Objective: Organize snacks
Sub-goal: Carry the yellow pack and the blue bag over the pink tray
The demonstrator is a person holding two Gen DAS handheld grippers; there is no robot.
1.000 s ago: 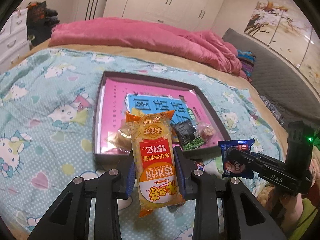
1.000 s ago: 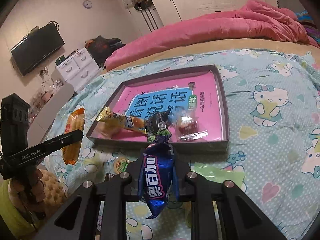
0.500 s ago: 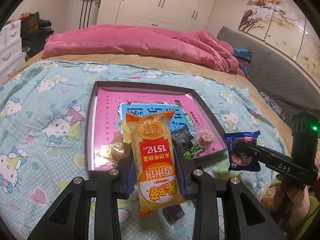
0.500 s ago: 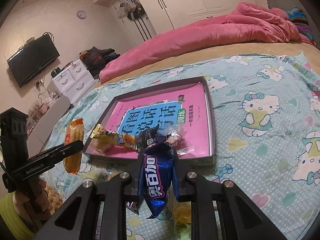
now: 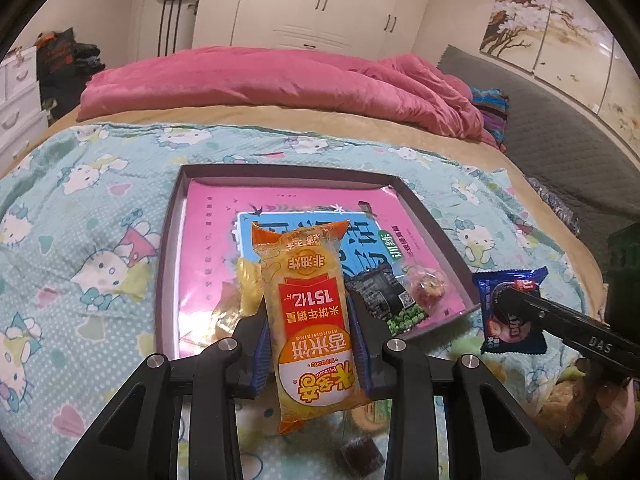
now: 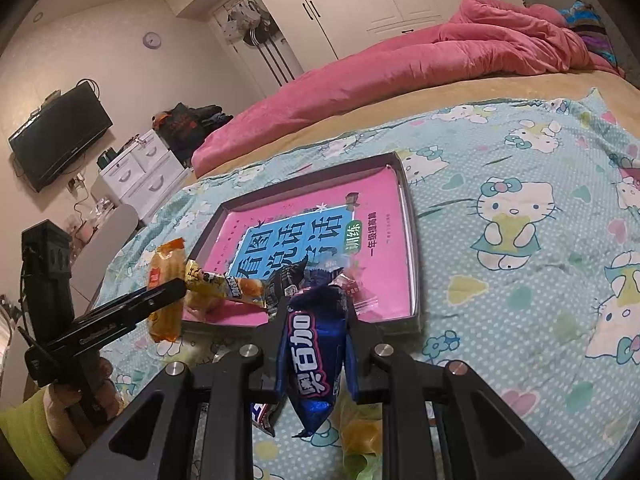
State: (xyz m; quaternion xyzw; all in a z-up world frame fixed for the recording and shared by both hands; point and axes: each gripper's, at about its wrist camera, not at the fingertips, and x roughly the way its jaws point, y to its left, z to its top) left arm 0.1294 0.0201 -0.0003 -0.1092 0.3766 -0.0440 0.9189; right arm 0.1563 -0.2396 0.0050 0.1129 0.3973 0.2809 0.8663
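My left gripper [image 5: 309, 320] is shut on an orange and yellow rice-cracker packet [image 5: 306, 280], held upright over the near edge of the dark-rimmed tray [image 5: 168, 248]. The tray has a pink book in it. A blue cookie packet [image 6: 316, 360] stands between the pads of my right gripper [image 6: 318, 320], which is shut on it just short of the tray's near rim [image 6: 414, 260]. Inside the tray's near end lie a black pea packet [image 5: 384, 292], a clear candy packet [image 5: 428, 286] and a yellow packet [image 6: 224, 284]. Each gripper shows in the other's view, holding its packet.
The tray rests on a cartoon-cat bedsheet [image 6: 516, 220] with a pink duvet [image 5: 260, 80] heaped behind it. Loose snacks lie on the sheet under the grippers, among them a dark cube [image 5: 360, 456] and a yellowish wrapper [image 6: 360, 436]. A white dresser [image 6: 140, 176] stands left of the bed.
My left gripper has moved forward to the tray, so its packet now overlaps the near rim. The right gripper has rolled slightly and still holds the blue packet.
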